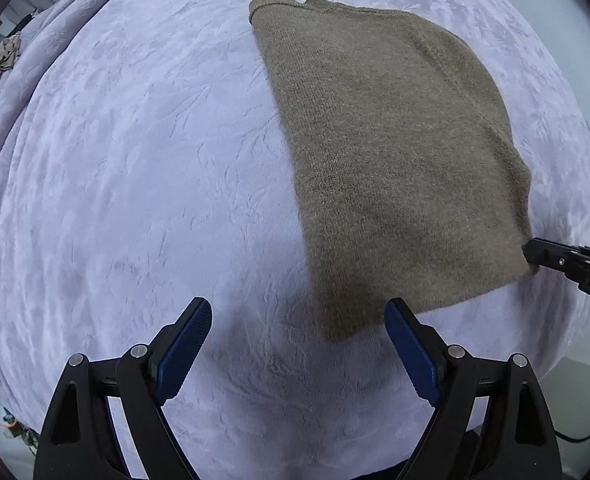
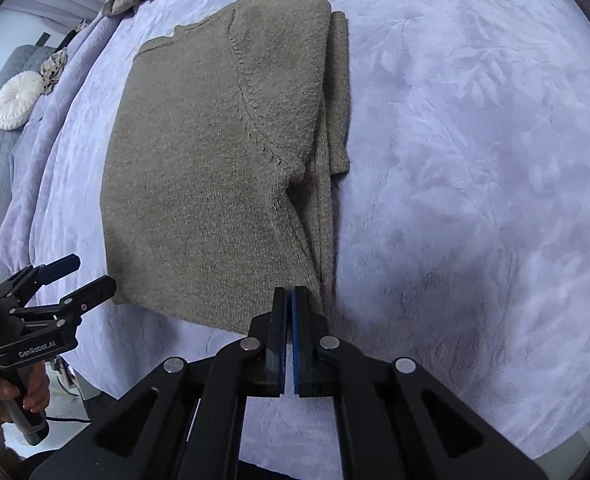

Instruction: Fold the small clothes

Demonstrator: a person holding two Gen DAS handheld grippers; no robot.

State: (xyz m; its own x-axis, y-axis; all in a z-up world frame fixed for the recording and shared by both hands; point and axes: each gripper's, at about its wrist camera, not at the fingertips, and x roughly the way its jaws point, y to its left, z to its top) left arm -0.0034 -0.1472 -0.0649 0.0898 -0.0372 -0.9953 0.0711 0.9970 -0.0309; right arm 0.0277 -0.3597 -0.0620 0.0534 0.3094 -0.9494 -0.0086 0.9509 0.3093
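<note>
On the lilac fleece blanket [image 2: 475, 120] covering the bed, the folded sweater [image 2: 215, 160] lies flat, its near corner clamped in the right tool [image 2: 290, 300] while the left tool [image 1: 299, 320] gapes empty, so a one-sided tug could drag the layers askew.

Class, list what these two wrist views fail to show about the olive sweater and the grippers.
- Right wrist view: the shut right gripper covers the sweater corner, so how much cloth it pinches is hidden.
- Left wrist view: the right gripper is cut off by the frame edge.
- Both views: the sweater's folded-under layers against the lavender blanket are unseen.
- Open left gripper: its height above the blanket is unclear.
</note>
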